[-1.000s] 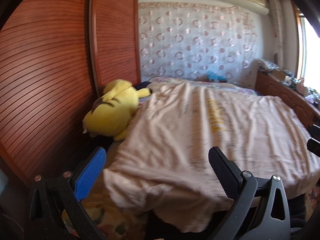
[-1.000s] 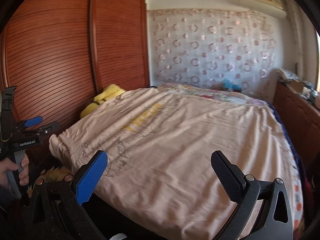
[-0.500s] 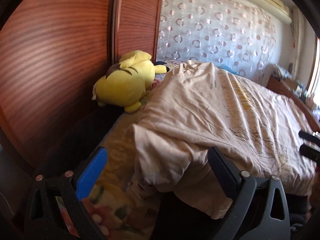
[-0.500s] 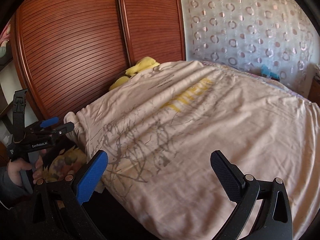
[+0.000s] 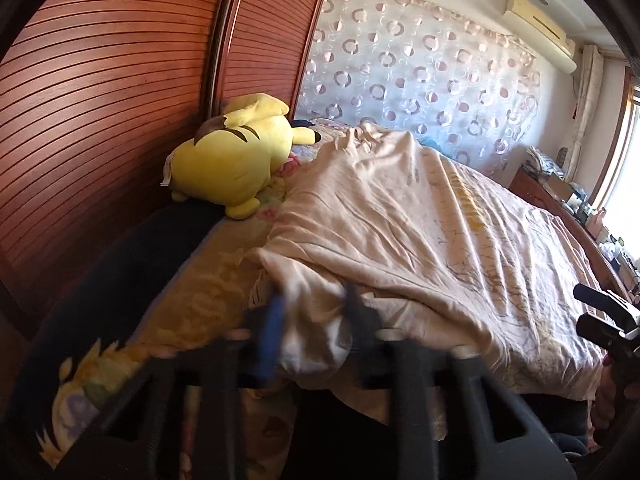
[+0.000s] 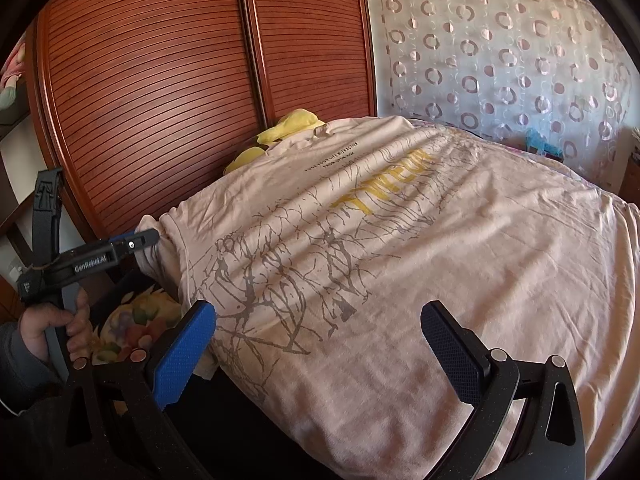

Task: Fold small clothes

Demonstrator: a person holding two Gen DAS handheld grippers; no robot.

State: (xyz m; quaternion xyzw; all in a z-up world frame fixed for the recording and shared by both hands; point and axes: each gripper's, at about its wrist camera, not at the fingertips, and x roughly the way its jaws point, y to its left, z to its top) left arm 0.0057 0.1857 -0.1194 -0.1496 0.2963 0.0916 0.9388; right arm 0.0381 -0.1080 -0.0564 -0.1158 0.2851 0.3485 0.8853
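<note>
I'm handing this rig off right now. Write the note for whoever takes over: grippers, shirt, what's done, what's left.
Left gripper: jaws have just closed on the near sleeve corner of the T-shirt; cloth is bunched between them.
Right gripper: open, over the shirt's near hem, gripping nothing.
The T-shirt lies spread print-up on the bed, collar toward the yellow plush toy.
Done: shirt laid out, left corner pinched.
Left: grip with the right, then make every fold; none is made yet.
</note>
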